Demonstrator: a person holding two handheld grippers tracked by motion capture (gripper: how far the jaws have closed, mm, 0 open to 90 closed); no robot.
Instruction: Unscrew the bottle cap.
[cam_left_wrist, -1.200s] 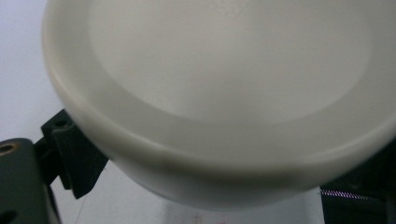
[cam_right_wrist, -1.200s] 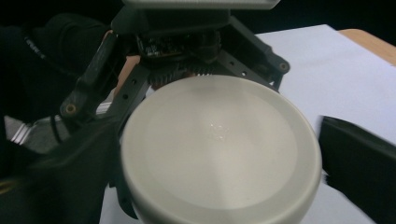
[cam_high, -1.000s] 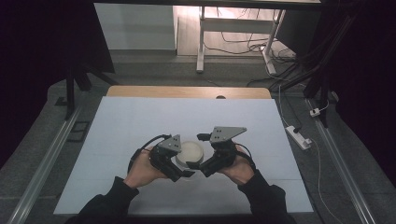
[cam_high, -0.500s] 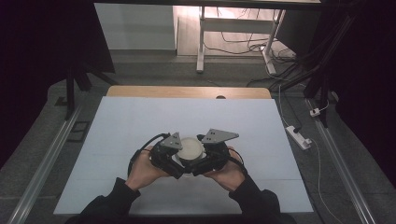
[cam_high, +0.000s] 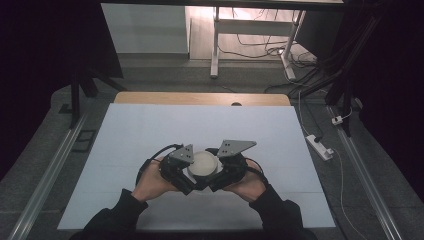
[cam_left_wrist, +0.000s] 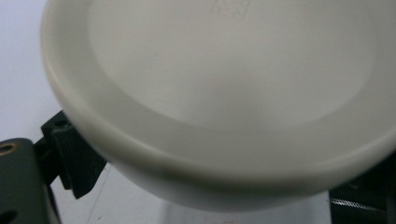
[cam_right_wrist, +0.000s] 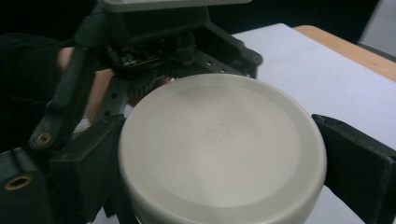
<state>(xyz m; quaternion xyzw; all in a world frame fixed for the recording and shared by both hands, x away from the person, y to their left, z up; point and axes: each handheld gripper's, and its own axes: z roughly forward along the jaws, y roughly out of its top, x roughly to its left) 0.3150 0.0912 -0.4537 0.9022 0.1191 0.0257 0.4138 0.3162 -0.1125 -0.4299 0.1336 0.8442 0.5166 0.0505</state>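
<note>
1. Lid (cam_high: 202, 163), a round off-white one, is seen near the front edge of the table (cam_high: 150, 130), about midway between its left and right edges, between the two grippers.
2. In the right gripper view the lid (cam_right_wrist: 219, 144) is pinched across its width by the right gripper (cam_right_wrist: 219, 154), one black jaw pressed to each side of the rim.
3. The left gripper (cam_high: 182, 172) is brought in from the opposite side; in its own view the lid (cam_left_wrist: 224, 93) looms very close and blurred, and one jaw is seen at its lower left, seemingly under the rim.
4. Whether the left jaws are closed on anything below the lid cannot be told; what the lid sits on is hidden.
5. As a judgement, the grasp of the lid is done; whether it is being twisted off or pressed on cannot be told, and the separation or seating is left.
</note>
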